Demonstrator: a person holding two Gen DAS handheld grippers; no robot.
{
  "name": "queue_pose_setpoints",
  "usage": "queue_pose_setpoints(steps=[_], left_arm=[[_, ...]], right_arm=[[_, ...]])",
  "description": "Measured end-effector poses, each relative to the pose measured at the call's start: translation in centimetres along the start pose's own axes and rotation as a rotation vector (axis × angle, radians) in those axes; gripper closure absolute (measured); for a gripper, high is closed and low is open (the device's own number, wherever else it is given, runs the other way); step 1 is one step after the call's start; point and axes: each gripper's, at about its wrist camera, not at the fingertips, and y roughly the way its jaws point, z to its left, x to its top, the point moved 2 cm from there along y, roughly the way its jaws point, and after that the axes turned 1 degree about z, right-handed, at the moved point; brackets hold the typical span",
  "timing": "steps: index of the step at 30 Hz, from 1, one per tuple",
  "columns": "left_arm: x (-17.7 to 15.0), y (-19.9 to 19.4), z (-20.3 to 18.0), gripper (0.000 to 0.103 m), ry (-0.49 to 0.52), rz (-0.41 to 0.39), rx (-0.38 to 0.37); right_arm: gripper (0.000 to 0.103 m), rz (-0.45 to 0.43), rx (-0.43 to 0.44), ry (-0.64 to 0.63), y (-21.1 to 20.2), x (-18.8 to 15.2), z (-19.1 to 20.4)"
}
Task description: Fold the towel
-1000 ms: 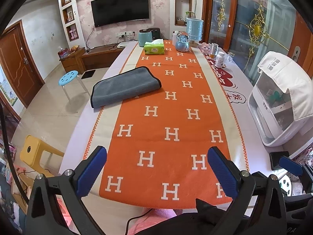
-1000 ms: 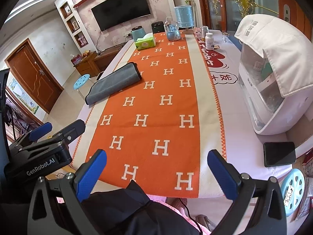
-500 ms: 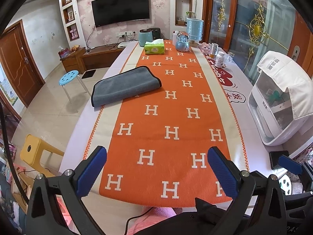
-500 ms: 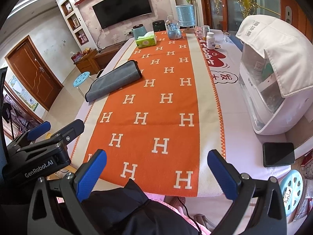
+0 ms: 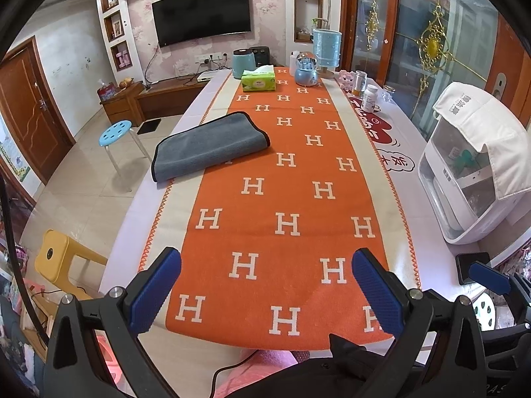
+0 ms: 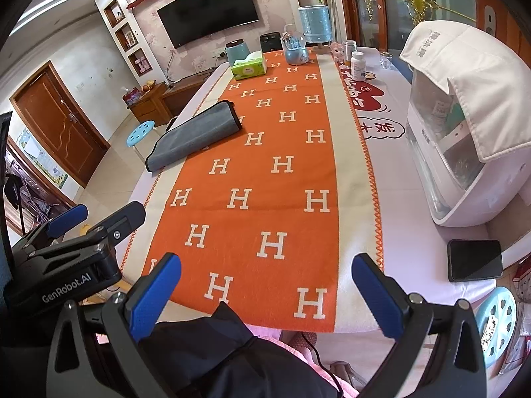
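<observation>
A grey towel (image 5: 209, 144) with a dark edge lies folded on the left side of the long table, partly on the orange runner (image 5: 285, 199); it also shows in the right wrist view (image 6: 195, 136). My left gripper (image 5: 265, 285) is open and empty, held at the near end of the table, far from the towel. My right gripper (image 6: 265, 288) is open and empty, also at the near end. The left gripper's body (image 6: 66, 258) shows at the left of the right wrist view.
A white appliance (image 5: 474, 172) with a cloth cover stands at the right edge. A black phone (image 6: 474, 260) lies near the front right corner. A tissue box (image 5: 259, 80), jars and bottles (image 5: 369, 97) crowd the far end. Stools (image 5: 116, 132) stand left of the table.
Both views have shifted slightly; the grippers stay open and empty. The towel has not moved.
</observation>
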Motion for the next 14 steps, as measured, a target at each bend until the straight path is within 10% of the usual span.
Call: queue_pose_setpoints(steps=[14], left_arm=[[-0.11, -0.24, -0.34, 0.001, 0.006, 0.002, 0.001]], right_arm=[[0.0, -0.001, 0.003, 0.004, -0.04, 0.02, -0.2]])
